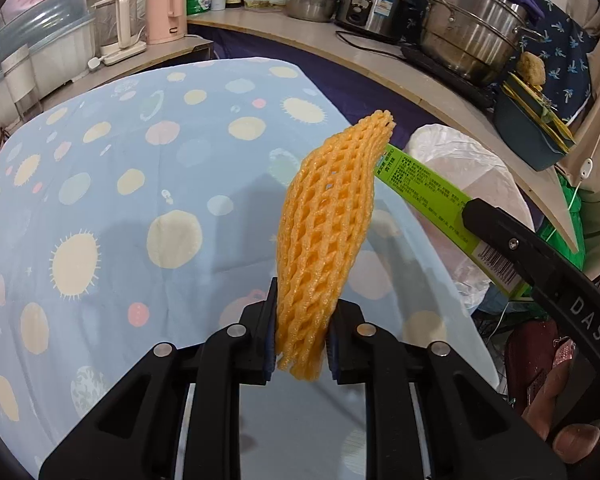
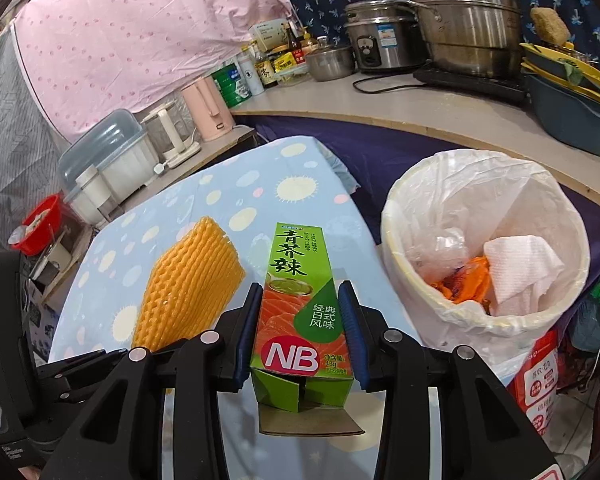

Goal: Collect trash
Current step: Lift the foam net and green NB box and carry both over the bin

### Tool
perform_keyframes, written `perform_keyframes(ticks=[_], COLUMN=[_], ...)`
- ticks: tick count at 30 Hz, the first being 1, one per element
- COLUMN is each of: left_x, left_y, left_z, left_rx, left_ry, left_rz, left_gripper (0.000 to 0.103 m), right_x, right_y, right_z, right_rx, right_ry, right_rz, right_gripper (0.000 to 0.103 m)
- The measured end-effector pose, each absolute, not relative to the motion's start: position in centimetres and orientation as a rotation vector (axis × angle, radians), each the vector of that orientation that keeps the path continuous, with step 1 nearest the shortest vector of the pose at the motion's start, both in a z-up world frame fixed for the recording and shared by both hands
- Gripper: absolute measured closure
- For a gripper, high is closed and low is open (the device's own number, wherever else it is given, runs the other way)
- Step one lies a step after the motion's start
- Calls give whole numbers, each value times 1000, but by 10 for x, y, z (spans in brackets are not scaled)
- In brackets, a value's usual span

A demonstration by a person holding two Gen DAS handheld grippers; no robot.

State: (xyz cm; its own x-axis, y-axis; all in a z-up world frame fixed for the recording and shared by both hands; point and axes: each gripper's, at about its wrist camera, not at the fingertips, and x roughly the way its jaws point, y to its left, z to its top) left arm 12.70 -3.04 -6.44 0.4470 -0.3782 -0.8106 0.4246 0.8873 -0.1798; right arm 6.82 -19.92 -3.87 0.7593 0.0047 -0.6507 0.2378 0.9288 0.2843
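The left gripper (image 1: 302, 340) clenches an orange foam fruit net (image 1: 328, 236); the right gripper (image 2: 302, 332) grasps a green cardboard wasabi box (image 2: 300, 300) beside the white-lined trash bin (image 2: 412, 280)

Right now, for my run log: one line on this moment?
left gripper: holds foam net | right gripper: holds green box | bin: lined, part full
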Motion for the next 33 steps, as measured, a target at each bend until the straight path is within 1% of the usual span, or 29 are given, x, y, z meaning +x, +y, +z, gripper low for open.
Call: perform_keyframes(ticks=[8,17,25,33], left_x=[111,98,103,118], left_y=[-60,-104,-154,-214], left_z=[-48,-38,-33,-43], left_rx=[74,98,126,183], left_ry=[969,957,961,993], left_rz=[-547,-610,-664,-700], left_gripper=[85,84,84,84], right_x=[40,16,22,37], right_y=[-242,-296,-342,-369], right_z=[-23,-20,-29,-37], right_rx=[399,423,430,434], right_ry=[646,616,638,651], right_rz=[-209,-321,-390,-414], right_gripper=[66,66,66,66])
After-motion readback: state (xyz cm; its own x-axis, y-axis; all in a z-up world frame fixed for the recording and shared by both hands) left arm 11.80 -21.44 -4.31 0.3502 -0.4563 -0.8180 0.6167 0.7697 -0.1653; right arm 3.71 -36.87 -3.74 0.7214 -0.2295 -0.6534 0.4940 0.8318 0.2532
